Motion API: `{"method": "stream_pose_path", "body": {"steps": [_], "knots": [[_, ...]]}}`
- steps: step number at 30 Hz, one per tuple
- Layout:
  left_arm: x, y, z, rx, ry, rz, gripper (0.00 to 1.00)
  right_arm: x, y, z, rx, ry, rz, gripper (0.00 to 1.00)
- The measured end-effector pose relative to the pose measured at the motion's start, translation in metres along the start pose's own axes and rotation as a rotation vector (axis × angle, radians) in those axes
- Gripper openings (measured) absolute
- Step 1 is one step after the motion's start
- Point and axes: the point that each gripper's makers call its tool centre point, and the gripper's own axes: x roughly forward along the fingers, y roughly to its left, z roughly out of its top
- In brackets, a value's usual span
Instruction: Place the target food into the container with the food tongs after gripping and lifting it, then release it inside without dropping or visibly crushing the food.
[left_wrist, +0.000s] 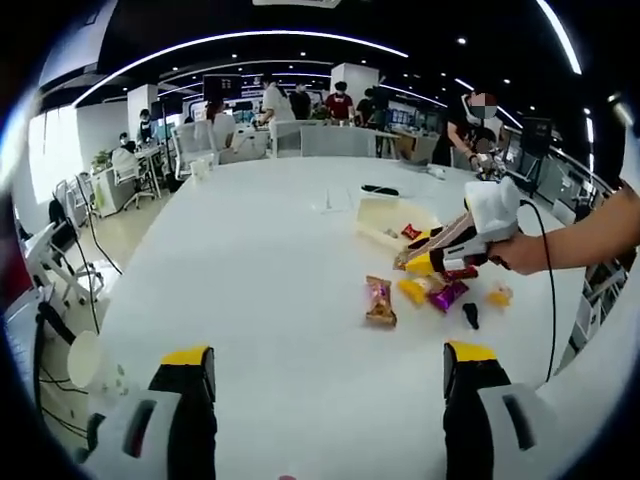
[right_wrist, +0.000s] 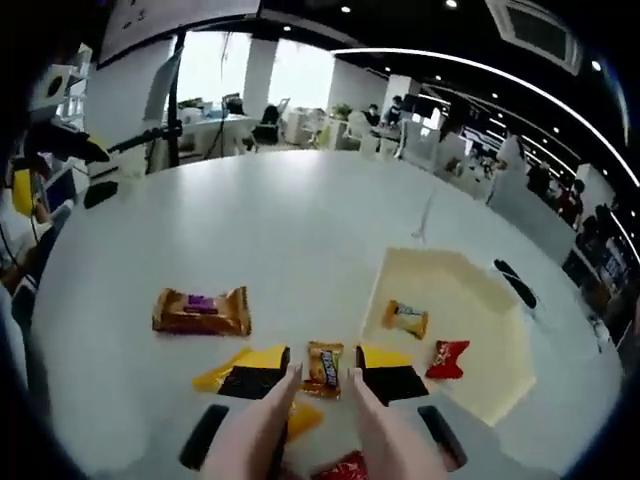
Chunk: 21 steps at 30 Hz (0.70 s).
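Nearest the lens in the right gripper view, the right hand-held gripper (right_wrist: 322, 375) is seen with pale tongs (right_wrist: 262, 425) clamped in its yellow-and-black jaws. The jaws are drawn in narrow on the tong arms, and a small orange-wrapped snack (right_wrist: 323, 365) is pinched between the two tong tips. Whether the snack is lifted off the white counter (right_wrist: 250, 230) cannot be told. It is judged that the hold is kept light so the wrapper is not crushed.

Just right of the tips, the shallow cream container (right_wrist: 480, 385) is set, open at the top, with a yellow-wrapped sweet (right_wrist: 405, 318) and a red-wrapped sweet (right_wrist: 447, 359) already inside. Its near wall lies close to the held snack, so only a short path over the rim seems needed. A larger brown snack bar (right_wrist: 201, 311) is left to the left, apart from that path.

In the left gripper view, the left hand-held gripper (left_wrist: 330, 385) is held wide apart and empty above bare counter, well back from the loose snacks (left_wrist: 425, 293), leaving ample room.
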Motion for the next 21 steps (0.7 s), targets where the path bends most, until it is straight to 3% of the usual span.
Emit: {"method": "stream_pose_path", "body": {"steps": [7, 10, 11, 16, 19, 21], "knots": [[-0.003, 0.004, -0.001, 0.003, 0.003, 0.007, 0.95, 0.005, 0.007, 0.001, 0.021, 0.002, 0.018, 0.24], [-0.003, 0.005, -0.001, 0.004, 0.003, 0.007, 0.95, 0.006, 0.01, 0.001, 0.07, 0.012, 0.026, 0.23], [-0.003, 0.006, -0.001, 0.005, 0.003, 0.007, 0.95, 0.005, 0.01, 0.0, 0.122, 0.015, 0.026, 0.22], [-0.002, 0.004, 0.0, 0.008, 0.001, 0.0, 0.95, 0.002, 0.018, -0.002, 0.162, 0.03, 0.069, 0.22], [-0.002, 0.004, 0.001, 0.002, -0.003, -0.006, 0.95, 0.0, 0.022, -0.004, 0.153, 0.04, 0.092, 0.24], [-0.001, 0.004, -0.001, 0.009, 0.002, -0.009, 0.95, 0.0, 0.017, -0.005, 0.118, 0.058, 0.063, 0.26]]}}
